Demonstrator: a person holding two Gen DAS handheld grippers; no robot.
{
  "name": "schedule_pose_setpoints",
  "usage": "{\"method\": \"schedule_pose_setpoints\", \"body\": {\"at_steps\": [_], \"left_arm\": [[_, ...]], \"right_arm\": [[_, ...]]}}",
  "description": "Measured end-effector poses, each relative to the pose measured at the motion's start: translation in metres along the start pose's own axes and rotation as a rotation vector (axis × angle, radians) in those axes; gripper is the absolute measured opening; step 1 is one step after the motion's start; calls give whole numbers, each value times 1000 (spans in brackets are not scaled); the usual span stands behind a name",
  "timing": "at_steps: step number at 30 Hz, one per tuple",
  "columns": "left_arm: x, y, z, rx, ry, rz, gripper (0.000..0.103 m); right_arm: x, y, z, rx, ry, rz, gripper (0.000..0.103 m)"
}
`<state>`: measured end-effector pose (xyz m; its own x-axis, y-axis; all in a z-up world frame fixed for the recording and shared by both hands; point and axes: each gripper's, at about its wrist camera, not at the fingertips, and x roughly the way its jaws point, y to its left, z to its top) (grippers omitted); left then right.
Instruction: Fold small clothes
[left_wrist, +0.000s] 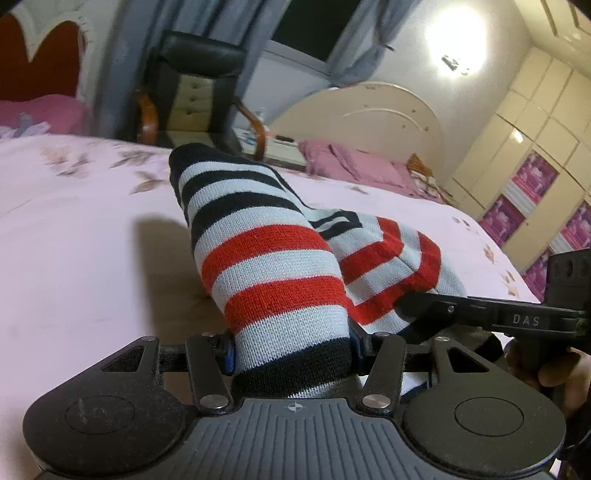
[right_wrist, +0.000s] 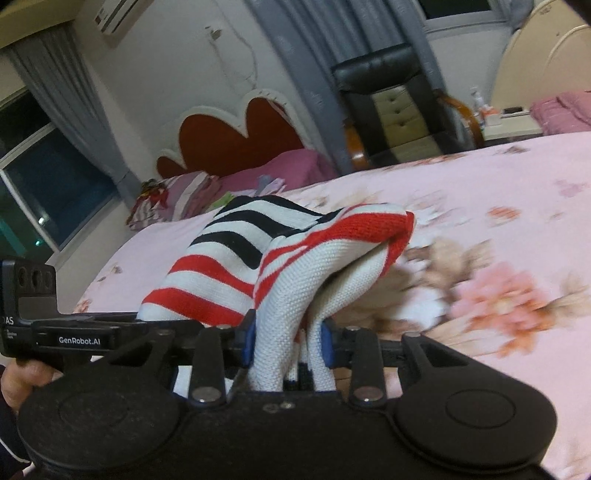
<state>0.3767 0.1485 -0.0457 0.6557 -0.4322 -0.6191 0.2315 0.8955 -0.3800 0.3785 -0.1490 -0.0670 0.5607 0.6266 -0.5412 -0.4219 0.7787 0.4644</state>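
The left gripper (left_wrist: 291, 350) is clamped on the black-edged hem of the striped garment (left_wrist: 266, 258) and the right gripper (right_wrist: 288, 343) is clamped on a bunched white-and-red fold of it, the garment spanning both, lifted over the pink floral bedspread (right_wrist: 498, 192), the grippers side by side.

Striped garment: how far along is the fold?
Done: picked up, both claws clamped on it. In hand: the left claw and right claw hold the striped garment bunched above the floral bedsheet. Left: no flat fold visible yet.
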Motion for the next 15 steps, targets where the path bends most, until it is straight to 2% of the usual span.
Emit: {"method": "schedule_pose_setpoints", "body": {"at_steps": [8, 12, 15], "left_arm": [[-16, 62, -26, -63, 11, 29, 53], [-7, 72, -41, -89, 39, 20, 53], [1, 76, -51, -84, 42, 29, 59]], "right_arm": [[47, 35, -18, -8, 51, 32, 32], [58, 39, -33, -2, 82, 14, 32], [63, 31, -43, 34, 112, -7, 33]]}}
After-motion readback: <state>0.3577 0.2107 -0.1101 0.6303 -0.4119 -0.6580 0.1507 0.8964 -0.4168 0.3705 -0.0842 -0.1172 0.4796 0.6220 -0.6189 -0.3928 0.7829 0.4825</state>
